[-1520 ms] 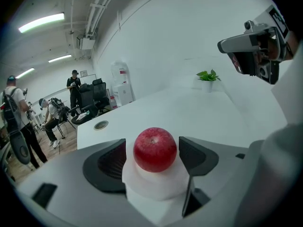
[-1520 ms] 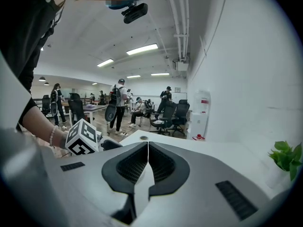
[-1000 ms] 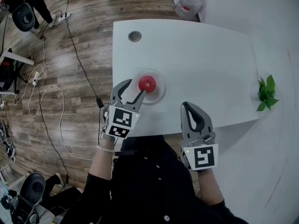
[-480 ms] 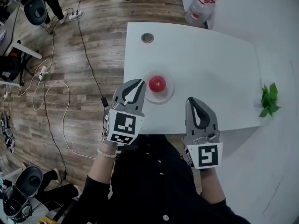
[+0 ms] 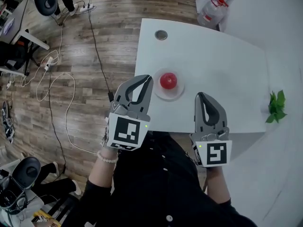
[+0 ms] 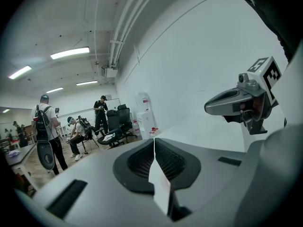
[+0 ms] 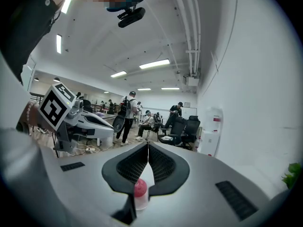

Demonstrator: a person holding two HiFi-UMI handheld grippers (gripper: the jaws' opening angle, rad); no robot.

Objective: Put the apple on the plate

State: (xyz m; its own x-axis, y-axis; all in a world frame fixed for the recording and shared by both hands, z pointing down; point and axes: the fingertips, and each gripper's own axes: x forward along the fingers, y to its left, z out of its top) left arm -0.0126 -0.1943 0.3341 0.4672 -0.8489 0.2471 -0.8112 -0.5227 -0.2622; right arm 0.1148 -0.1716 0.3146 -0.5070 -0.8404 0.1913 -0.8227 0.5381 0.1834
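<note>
**Apple on plate; both grippers shut and empty**

We read the head view from left to right. Loose white and black cables point(image 5: 60, 109) lie on the wood-plank floor. Next comes the left gripper point(image 5: 148, 80), at the left front corner of the white table point(image 5: 213, 56). Its jaws have just been closing. In its own view point(image 6: 154, 148) they meet in a single seam with nothing between them, and it looks out across the room rather than at the table.

Just right of its tips sits the small round red apple point(image 5: 168, 81). It rests on the pale, shallow round plate point(image 5: 161, 96), which lies near the table's front edge. The apple is touched by neither gripper, and we judge the placing done.

Further right, the right gripper point(image 5: 202, 96) hangs at the table's front edge, apart from the plate. Its own view point(image 7: 147, 148) shows the pads pressed together at the tips. The apple point(image 7: 138, 187) shows only far beyond, through the gap lower in the jaws, and is not gripped. At the far right, a small green leafy plant point(image 5: 276, 107) stands by the table's right edge.

Risks, as we judge them:
- The apple is round and the plate has almost no lip, so a brush from the left jaw tips could roll it off.
- The plate lies close to the front edge, so a knock from either gripper could slide it toward the floor.
- Grippers lowered back towards the table without looking would be the likely cause.
</note>
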